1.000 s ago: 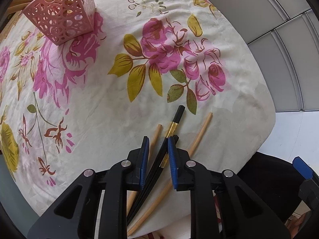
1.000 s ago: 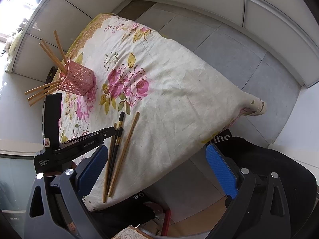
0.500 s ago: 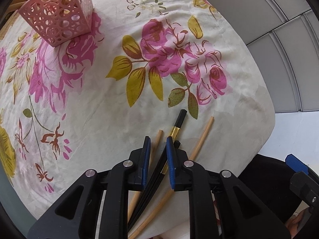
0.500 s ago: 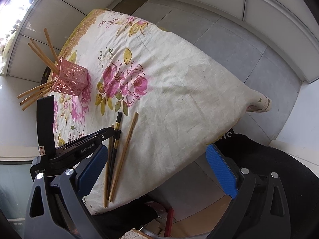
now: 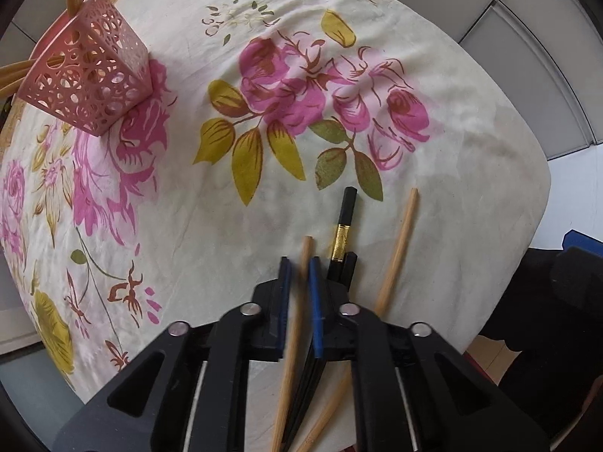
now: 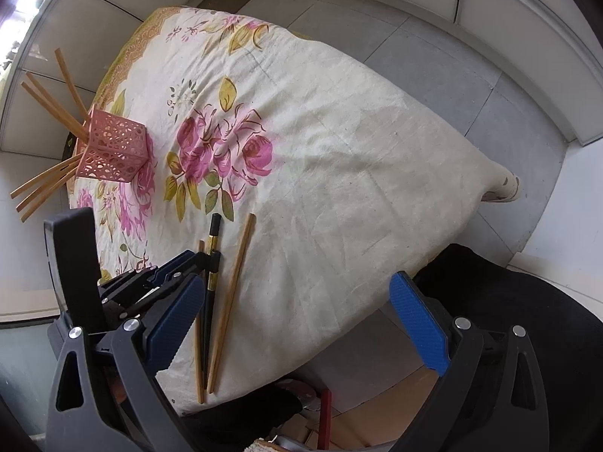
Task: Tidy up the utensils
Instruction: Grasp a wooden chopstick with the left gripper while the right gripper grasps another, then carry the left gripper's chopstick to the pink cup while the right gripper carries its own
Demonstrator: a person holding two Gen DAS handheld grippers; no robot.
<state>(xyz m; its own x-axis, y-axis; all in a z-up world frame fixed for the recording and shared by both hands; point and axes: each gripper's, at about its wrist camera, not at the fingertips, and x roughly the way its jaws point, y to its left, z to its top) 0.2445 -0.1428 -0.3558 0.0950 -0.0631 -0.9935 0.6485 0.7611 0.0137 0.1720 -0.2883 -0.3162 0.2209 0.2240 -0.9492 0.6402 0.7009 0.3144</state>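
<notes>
Pick-up step: your left gripper (image 5: 299, 282) jaws clamp a bamboo chopstick (image 5: 297, 324) on the tabletop (image 5: 471, 173), well apart from the pink holder (image 5: 90, 79); right gripper (image 6: 297, 324) jaws wide, empty; next, lift toward the holder.

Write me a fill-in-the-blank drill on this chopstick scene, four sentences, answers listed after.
1. The left gripper is shut on a ____ chopstick.
2. The holder is coloured ____.
3. The right gripper stands ____.
4. The black chopsticks lie on the ____ tablecloth.

Answers: wooden; pink; open; floral
</notes>
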